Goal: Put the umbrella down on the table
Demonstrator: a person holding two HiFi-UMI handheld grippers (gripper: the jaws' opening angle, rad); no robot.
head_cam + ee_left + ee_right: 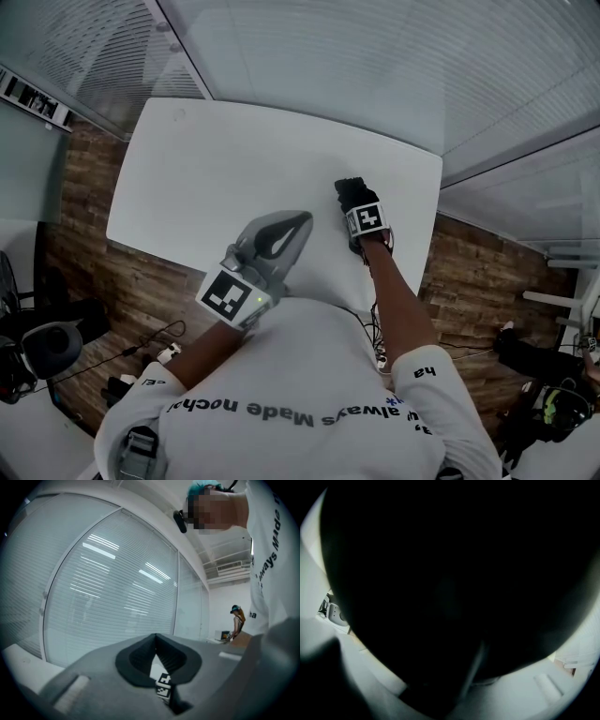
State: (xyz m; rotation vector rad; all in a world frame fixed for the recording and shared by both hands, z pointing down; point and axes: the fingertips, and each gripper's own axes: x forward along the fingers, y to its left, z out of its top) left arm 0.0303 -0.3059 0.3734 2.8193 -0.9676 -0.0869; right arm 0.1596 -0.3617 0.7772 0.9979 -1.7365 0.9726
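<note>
The right claw (356, 202) is clamped on the black umbrella (450, 573), held low over the white surface (206, 169) near its front edge (whether it touches cannot be told). The left claw (302, 223), its jaws together and empty, hovers over that same edge. The person's shirt (309, 366) reads "always Made".

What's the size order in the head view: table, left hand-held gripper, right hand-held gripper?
1. table
2. left hand-held gripper
3. right hand-held gripper
The left one seems nearer the camera, so the real order of the two is unsure.
</note>
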